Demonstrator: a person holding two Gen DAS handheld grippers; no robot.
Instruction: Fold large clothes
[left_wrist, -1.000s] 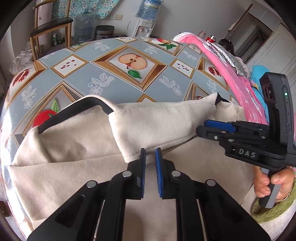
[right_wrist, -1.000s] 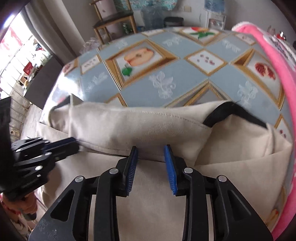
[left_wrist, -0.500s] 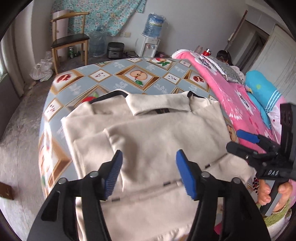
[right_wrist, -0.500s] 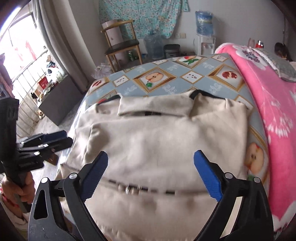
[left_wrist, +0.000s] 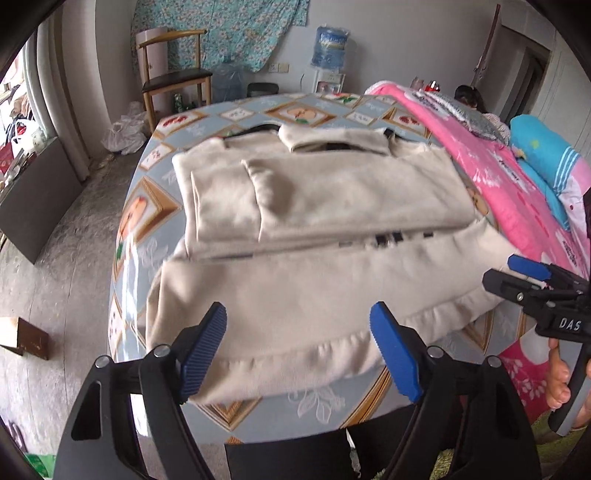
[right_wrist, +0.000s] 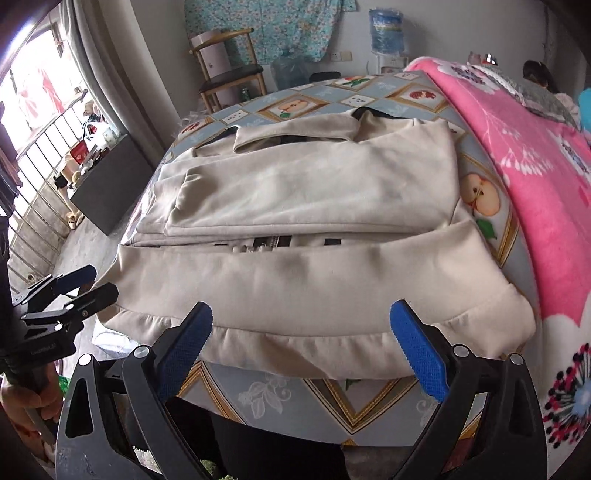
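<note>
- One cream jacket (left_wrist: 317, 206), partly folded, lies flat on the fruit-print tablecloth (left_wrist: 155, 206).
- Two grippers: my left gripper (left_wrist: 299, 354) has jaws opening, nothing between them; my right gripper (right_wrist: 303, 350) is released, spread wide, empty.
- Both hover above the jacket's near hem.
- One pink blanket (right_wrist: 535, 155) beside it on the right.
- One wooden chair (left_wrist: 173, 77), one water dispenser (left_wrist: 327, 55) behind.

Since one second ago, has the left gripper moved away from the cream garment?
Yes. The left gripper has pulled back toward the near edge of the table; the whole cream garment now shows ahead, nothing between its opening jaws.
</note>
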